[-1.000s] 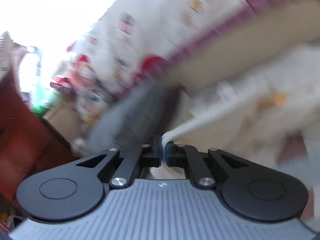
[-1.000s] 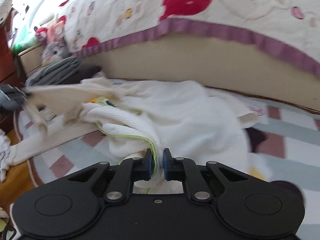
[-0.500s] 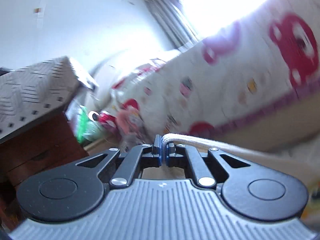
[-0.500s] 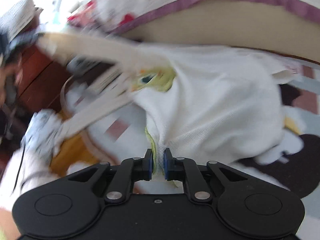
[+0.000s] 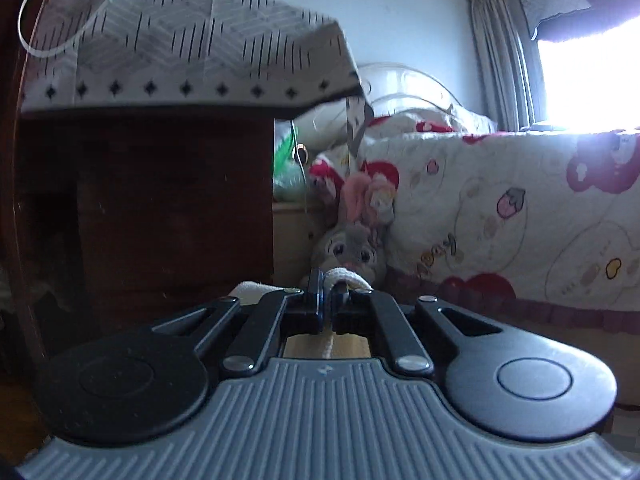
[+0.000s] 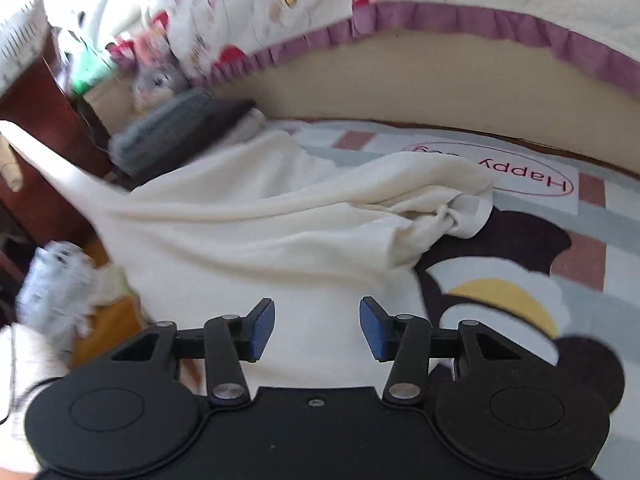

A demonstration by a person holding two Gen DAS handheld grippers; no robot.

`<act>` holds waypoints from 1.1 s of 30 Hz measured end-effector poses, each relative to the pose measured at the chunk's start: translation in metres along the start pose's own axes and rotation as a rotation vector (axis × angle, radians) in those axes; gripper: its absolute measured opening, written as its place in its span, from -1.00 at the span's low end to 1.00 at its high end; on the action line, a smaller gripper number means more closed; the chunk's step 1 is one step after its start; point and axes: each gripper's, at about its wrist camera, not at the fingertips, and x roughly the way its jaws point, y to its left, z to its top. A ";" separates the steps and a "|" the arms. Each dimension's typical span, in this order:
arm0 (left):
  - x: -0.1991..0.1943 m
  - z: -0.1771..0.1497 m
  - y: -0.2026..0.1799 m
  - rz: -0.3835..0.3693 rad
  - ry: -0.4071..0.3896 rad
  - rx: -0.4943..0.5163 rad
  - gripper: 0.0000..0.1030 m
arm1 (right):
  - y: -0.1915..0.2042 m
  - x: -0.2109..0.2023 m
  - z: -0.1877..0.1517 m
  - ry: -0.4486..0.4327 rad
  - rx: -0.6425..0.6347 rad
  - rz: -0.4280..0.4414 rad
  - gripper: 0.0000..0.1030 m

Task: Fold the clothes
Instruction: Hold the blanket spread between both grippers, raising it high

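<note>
A cream garment (image 6: pixel 256 232) lies spread on the patterned rug (image 6: pixel 500 292), one corner pulled up tight toward the upper left. My left gripper (image 5: pixel 330 294) is shut on a thick cream edge of that garment (image 5: pixel 347 276), held high and facing the dresser and bed. My right gripper (image 6: pixel 317 326) hangs open just above the garment's near part, with nothing between its blue pads (image 6: pixel 262 330). A bunched sleeve end (image 6: pixel 460 216) rests on the rug at the right.
A dark wooden dresser (image 5: pixel 168 208) with a patterned cloth on top stands at the left. The bed with a printed quilt (image 5: pixel 500 216) runs along the back. A grey folded garment (image 6: pixel 176 132) and a plush toy (image 5: pixel 352 244) lie by the bed. A pale crumpled cloth (image 6: pixel 56 280) lies left.
My right gripper has let go of the white cloth and opened. My left gripper has lifted its cream edge up and swung to face the dresser, which stretches the garment.
</note>
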 end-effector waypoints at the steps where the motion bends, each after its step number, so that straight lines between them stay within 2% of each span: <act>1: 0.006 -0.009 0.002 0.005 0.018 -0.014 -0.93 | 0.001 0.008 0.003 0.013 -0.019 -0.013 0.03; 5: 0.031 -0.044 0.016 -0.005 0.084 -0.068 -0.93 | 0.004 0.033 0.013 0.072 -0.107 -0.064 0.07; 11: 0.055 -0.092 0.031 -0.045 0.173 -0.052 -0.93 | 0.010 0.071 0.028 0.161 -0.237 -0.140 0.12; 15: 0.064 -0.104 0.042 -0.060 0.213 -0.066 -0.93 | 0.018 0.055 0.024 0.088 -0.205 -0.205 0.11; 16: 0.064 -0.107 0.043 -0.062 0.219 -0.061 -0.93 | 0.021 0.050 0.022 0.067 -0.194 -0.221 -0.16; 17: 0.065 -0.109 0.043 -0.065 0.224 -0.059 -0.93 | 0.023 0.045 0.020 0.046 -0.183 -0.238 -0.77; 18: 0.066 -0.111 0.043 -0.071 0.231 -0.061 -0.93 | 0.025 0.040 0.019 0.025 -0.172 -0.254 -0.84; 22: 0.067 -0.114 0.042 -0.093 0.251 -0.067 -0.93 | 0.034 0.020 0.013 -0.060 -0.128 -0.319 -0.90; 29: 0.066 -0.116 0.037 -0.146 0.233 -0.070 -0.93 | 0.051 -0.015 0.002 -0.208 -0.050 -0.431 -0.93; 33: 0.062 -0.121 0.028 -0.199 0.248 -0.046 -0.93 | 0.050 -0.054 -0.003 -0.242 -0.016 -0.509 -0.93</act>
